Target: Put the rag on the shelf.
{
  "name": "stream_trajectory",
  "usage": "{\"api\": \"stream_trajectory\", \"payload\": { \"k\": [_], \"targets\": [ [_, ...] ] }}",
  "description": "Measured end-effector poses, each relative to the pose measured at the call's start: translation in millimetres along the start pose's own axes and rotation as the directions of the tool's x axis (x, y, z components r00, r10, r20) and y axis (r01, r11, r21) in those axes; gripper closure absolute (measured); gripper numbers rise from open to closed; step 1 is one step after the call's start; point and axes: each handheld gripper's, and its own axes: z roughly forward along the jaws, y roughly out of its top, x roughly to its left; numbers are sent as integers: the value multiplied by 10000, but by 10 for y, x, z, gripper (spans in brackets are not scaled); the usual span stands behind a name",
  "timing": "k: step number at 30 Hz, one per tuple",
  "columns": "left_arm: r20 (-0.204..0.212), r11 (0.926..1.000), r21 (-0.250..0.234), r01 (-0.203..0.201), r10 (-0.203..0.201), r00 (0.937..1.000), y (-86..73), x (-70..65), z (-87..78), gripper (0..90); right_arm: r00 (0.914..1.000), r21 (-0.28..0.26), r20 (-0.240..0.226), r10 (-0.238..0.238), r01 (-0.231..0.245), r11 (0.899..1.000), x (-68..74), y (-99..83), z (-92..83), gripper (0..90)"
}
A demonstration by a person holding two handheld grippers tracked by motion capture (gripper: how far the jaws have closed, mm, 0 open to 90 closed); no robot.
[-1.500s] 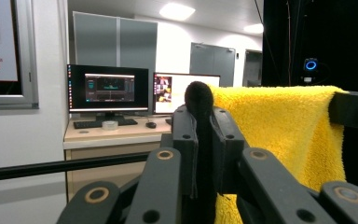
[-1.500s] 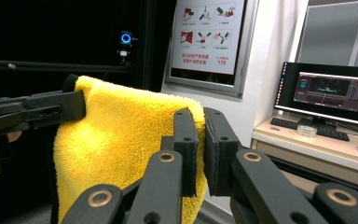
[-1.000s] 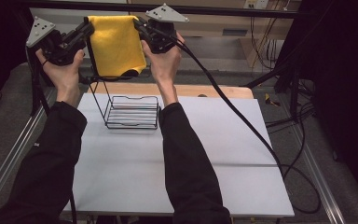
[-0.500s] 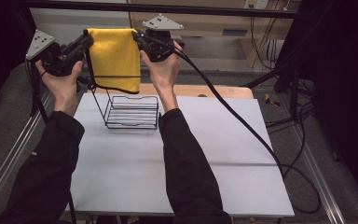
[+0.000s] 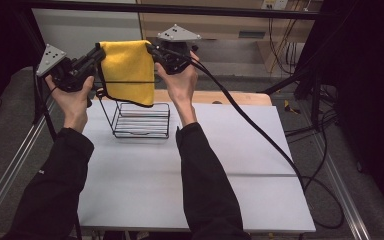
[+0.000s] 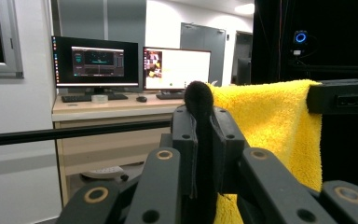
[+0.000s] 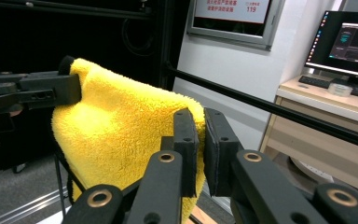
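Both pairs of jaws are pinching the yellow cloth (image 5: 128,70) at its top corners: left gripper (image 5: 98,53) on the left, right gripper (image 5: 152,51) on the right. It is hanging stretched left-to-right, directly above the wire rack (image 5: 141,120), its lower edge overlapping the rack's rail.

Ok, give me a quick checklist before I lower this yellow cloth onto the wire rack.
1. Left gripper shut on a top corner of the yellow cloth: ok.
2. Right gripper shut on the other top corner: ok.
3. Top edge stretched roughly level between the grippers: ok.
4. Cloth hanging above the wire rack, lower edge near the rack's top bar: ok.
5. Cloth lined up front to back with the bar: cannot tell.
6. Rack standing upright on the white table, nothing lying near it: ok.
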Motion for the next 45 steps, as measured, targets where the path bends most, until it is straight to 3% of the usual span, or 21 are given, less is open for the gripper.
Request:
{"api": "stream_trajectory", "payload": {
  "k": [13,19,32,45],
  "targets": [
    [125,9999,-153,-57,59,9999,-85,-35,-153,810,9980,214,-449,-445,455,9987,80,-12,-100,845],
    [55,9998,191,-59,58,10000,-92,-49,-232,808,9960,202,-619,-639,652,9977,176,-35,-179,844],
    [275,9988,442,-227,215,9994,-173,-75,-415,799,9911,388,-858,-1019,1056,9937,352,-106,-303,843],
    [196,9869,1549,-449,424,9989,-196,-160,-534,774,9879,839,-1225,-946,1053,9909,450,-277,-397,842]
  ]
}}
